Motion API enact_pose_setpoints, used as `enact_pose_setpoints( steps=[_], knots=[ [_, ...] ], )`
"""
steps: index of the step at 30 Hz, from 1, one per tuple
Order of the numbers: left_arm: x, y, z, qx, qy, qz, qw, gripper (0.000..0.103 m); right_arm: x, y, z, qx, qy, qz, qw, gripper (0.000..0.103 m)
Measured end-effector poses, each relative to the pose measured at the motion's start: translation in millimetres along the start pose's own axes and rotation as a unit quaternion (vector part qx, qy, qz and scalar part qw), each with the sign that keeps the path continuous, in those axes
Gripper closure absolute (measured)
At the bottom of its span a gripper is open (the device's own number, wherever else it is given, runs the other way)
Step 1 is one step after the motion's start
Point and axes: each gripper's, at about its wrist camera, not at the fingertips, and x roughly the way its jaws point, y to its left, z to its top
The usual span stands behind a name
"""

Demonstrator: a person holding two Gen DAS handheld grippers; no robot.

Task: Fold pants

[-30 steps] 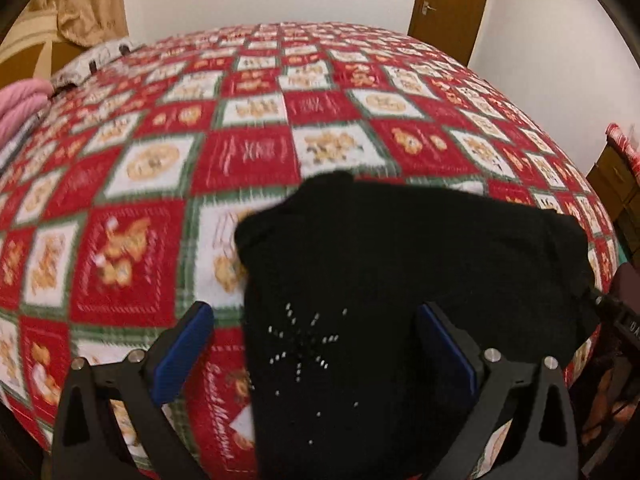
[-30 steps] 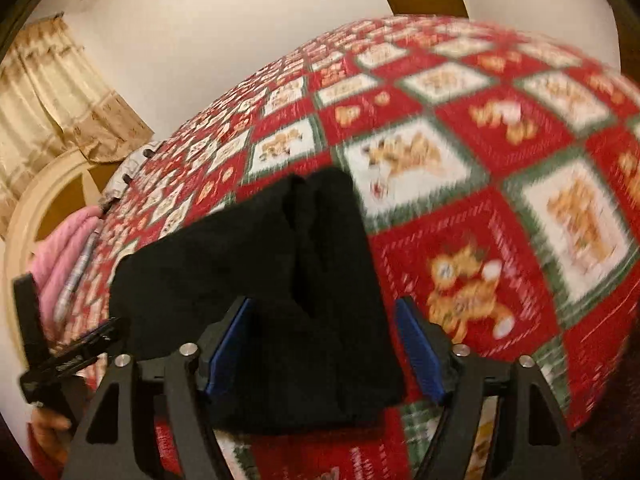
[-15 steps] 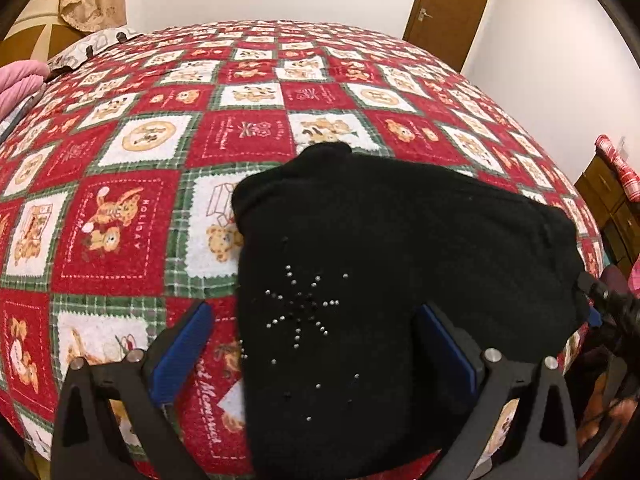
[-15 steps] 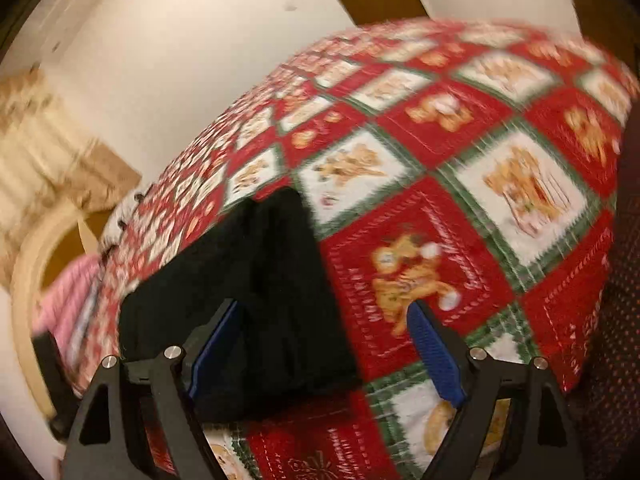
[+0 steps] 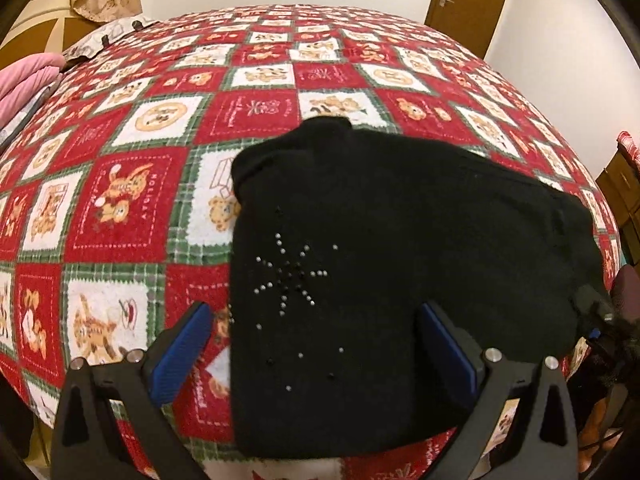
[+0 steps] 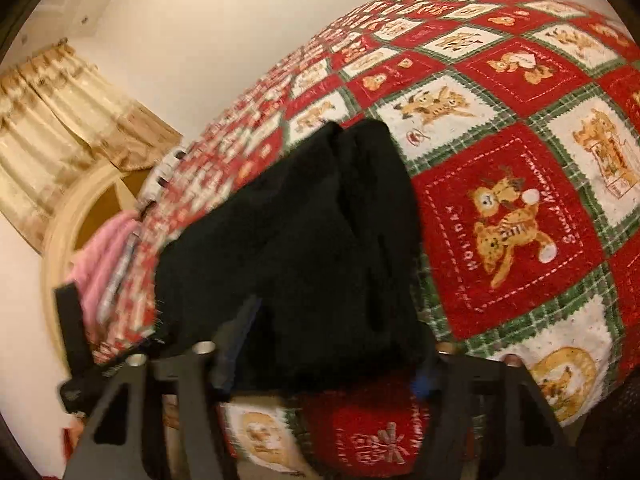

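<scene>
Black pants [image 5: 400, 240], folded into a thick rectangle with a rhinestone star, lie on the red Christmas quilt [image 5: 120, 200] near the bed's front edge. My left gripper [image 5: 314, 316] hovers open over their near left part, one finger over the quilt and the other over the cloth. In the right wrist view the pants [image 6: 304, 232] run away from me. My right gripper [image 6: 330, 360] straddles their near end and its jaws are closing. The cloth fills the gap between the jaws and partly hides the blue pads. That view is blurred, and I see no firm pinch.
A pink blanket [image 5: 24, 80] and a pillow lie at the bed's far left by a curved headboard [image 6: 60, 240]. A brown door [image 5: 464, 0] stands behind the bed. A wooden cabinet [image 5: 620, 184] is at the right. The quilt stretches bare beyond the pants.
My right gripper has shifted left onto the pants' end, and its jaws have narrowed around the cloth. The left gripper has stayed open and nearly still.
</scene>
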Motion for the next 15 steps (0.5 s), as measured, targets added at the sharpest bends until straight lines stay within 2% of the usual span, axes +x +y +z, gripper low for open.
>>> enact_pose_setpoints(
  steps=[4,6,9,11,13,15],
  knots=[
    [-0.1,1.3,-1.6,-0.007,0.000,-0.008,0.9999,0.000,2.6,3.3,3.2,-0.017,-0.005,-0.019,1.000,0.051],
    [-1.1,1.4,-1.1,-0.011,0.007,-0.020,0.9997,0.000,2.4,14.0,-0.5,-0.050,-0.013,-0.036,0.998,0.062],
    [-4.3,-2.1,-2.6,-0.002,0.010,-0.048,0.9988,0.002,2.8,38.8,-4.5,-0.120,-0.034,-0.077,0.989,0.065],
    [-7.8,-5.3,-4.0,0.007,-0.001,-0.049,0.9988,0.013,3.5,46.9,-8.6,-0.150,-0.040,-0.098,0.983,0.065],
    [-10.8,-8.9,-4.9,0.023,-0.013,-0.043,0.9987,0.036,5.8,41.9,-6.3,-0.137,-0.037,-0.095,0.985,0.065],
    [-12.5,-6.7,-4.1,0.020,-0.019,-0.050,0.9984,0.046,8.6,35.3,-1.2,-0.120,-0.033,-0.086,0.988,0.065]
  ],
)
